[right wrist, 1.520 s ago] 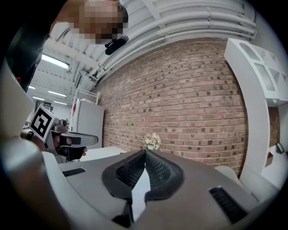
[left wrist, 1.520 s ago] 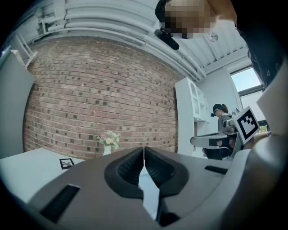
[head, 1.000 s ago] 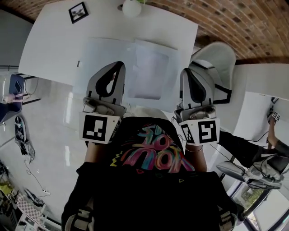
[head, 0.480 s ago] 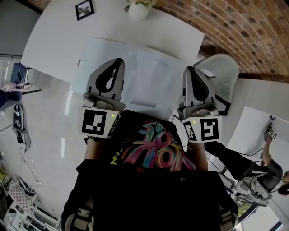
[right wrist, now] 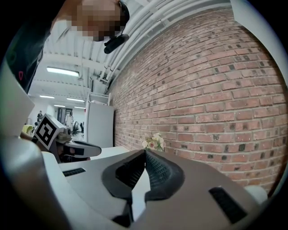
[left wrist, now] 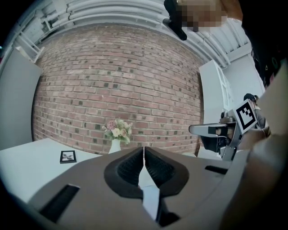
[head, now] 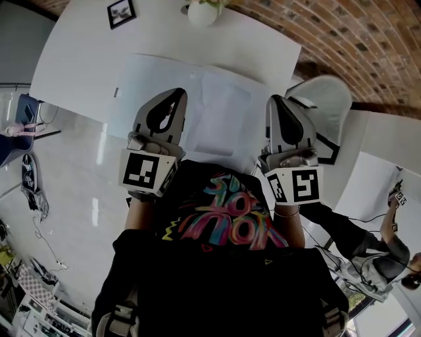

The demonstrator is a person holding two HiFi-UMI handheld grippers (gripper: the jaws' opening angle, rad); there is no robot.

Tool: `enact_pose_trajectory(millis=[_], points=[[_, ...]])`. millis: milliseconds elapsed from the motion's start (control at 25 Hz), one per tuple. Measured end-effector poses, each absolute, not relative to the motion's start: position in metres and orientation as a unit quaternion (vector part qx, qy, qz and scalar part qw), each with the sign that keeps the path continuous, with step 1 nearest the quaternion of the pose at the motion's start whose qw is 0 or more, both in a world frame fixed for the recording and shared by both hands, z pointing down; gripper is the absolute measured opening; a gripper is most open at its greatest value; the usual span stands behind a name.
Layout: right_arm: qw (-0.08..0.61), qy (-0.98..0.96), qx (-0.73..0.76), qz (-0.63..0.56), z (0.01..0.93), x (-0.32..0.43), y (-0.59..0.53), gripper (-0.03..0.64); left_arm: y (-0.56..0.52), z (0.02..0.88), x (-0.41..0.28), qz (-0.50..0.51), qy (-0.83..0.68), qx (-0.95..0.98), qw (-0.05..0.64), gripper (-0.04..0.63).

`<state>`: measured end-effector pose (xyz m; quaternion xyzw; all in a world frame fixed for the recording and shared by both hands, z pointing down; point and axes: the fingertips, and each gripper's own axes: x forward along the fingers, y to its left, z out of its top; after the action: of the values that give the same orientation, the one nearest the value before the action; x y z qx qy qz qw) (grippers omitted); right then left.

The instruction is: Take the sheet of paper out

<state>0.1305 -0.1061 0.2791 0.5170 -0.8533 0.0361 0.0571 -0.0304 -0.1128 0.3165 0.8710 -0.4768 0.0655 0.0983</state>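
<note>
A white surface (head: 72, 59) carries a small framed picture (head: 122, 13) and a vase of flowers (head: 202, 13) at its far edge, nearer a broad pale sheet (head: 145, 82) with a smaller sheet of paper (head: 227, 112) on it.

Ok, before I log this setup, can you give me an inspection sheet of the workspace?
Surface: white table.
Job's things: white paper lying flat on the table in front of the person, with a smaller glossy rectangle on top. Whether that is a sleeve cannot be told.
Clutter: picture frame and vase of flowers at the far edge.
Grippers: left hand-held gripper and right hand-held gripper both shut and empty, one at each side of the paper.
Cables: thin cable on the floor at left.
Surroundings: brick wall, white chair at right.
</note>
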Motion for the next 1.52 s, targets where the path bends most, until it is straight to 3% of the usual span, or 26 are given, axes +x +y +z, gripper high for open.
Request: enact_pose_trajectory(millis=[680,880,1520], points=[[0.079,-0.855,0.510,0.058,0.314,0.131,-0.110,0.020,-0.117,0.415,-0.017,0.099,-0.430,0.870,0.218,0.035],[0.085,-0.857,0.504,0.067,0.325,0.134,-0.111,0.020,-0.113,0.445,-0.004,0.123,-0.400,0.870,0.260,0.101],[0.093,-0.859,0.495,0.092,0.351,0.124,-0.114,0.020,-0.101,0.542,-0.001,0.162,-0.341,0.830,0.410,0.212]])
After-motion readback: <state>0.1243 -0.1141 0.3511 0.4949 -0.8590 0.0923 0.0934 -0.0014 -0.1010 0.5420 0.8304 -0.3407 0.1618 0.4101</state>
